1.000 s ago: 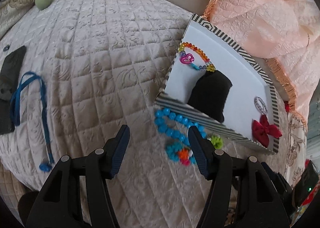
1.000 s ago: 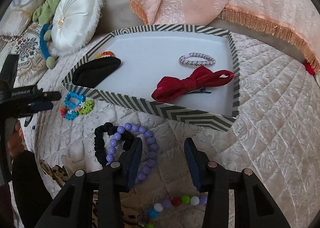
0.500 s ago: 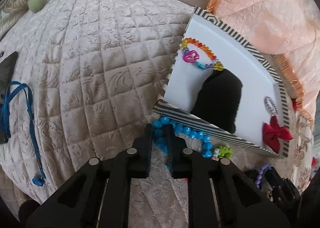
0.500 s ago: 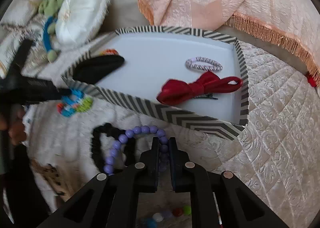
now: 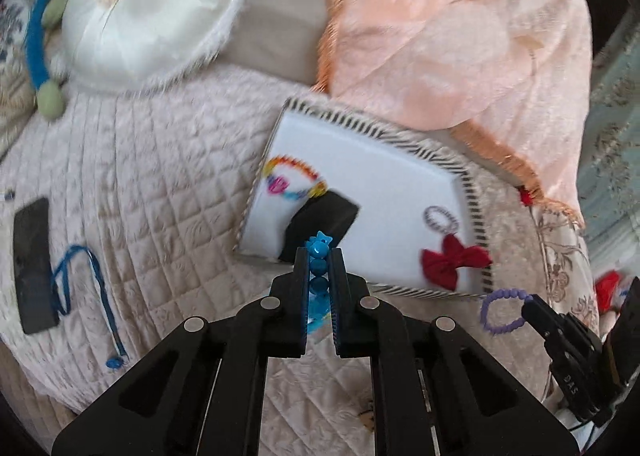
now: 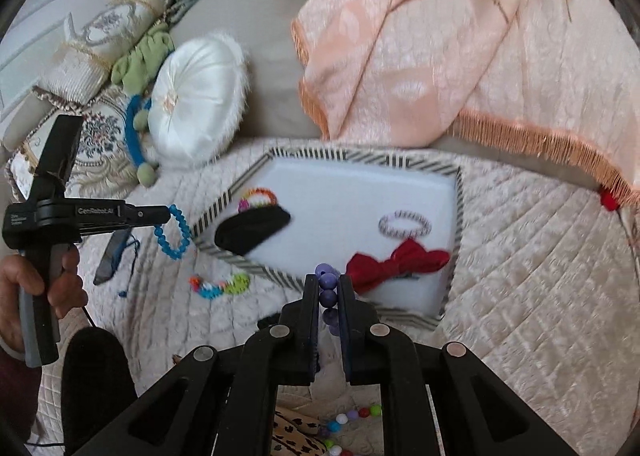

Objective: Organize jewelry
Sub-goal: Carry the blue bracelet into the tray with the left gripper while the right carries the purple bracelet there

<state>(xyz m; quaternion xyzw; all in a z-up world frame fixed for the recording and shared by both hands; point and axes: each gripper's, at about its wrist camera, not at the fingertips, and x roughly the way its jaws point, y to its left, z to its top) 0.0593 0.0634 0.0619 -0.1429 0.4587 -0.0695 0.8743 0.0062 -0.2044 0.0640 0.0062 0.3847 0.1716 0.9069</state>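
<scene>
My left gripper point(image 5: 319, 254) is shut on a blue bead bracelet point(image 5: 319, 284) and holds it lifted above the quilt; in the right wrist view the bracelet point(image 6: 174, 234) dangles from it. My right gripper point(image 6: 327, 280) is shut on a purple bead bracelet point(image 6: 327, 298), which hangs as a loop point(image 5: 502, 312) in the left wrist view. Ahead lies a white tray with a striped rim point(image 6: 360, 155). It holds a rainbow bracelet point(image 5: 296, 180), a black piece point(image 5: 324, 217), a striped hair tie point(image 6: 405, 224) and a red bow point(image 6: 400, 262).
A multicolour bracelet point(image 6: 220, 286) lies on the quilt before the tray, and loose coloured beads point(image 6: 352, 415) lie nearer me. A black phone point(image 5: 32, 264) and blue cord point(image 5: 80, 284) sit at the left. A white round cushion point(image 5: 152, 3) and peach fringed cloth point(image 5: 460, 35) lie behind.
Both grippers went from open to shut, the left on the blue bracelet and the right on the purple one. Both then rose, lifting the bracelets off the quilt.
</scene>
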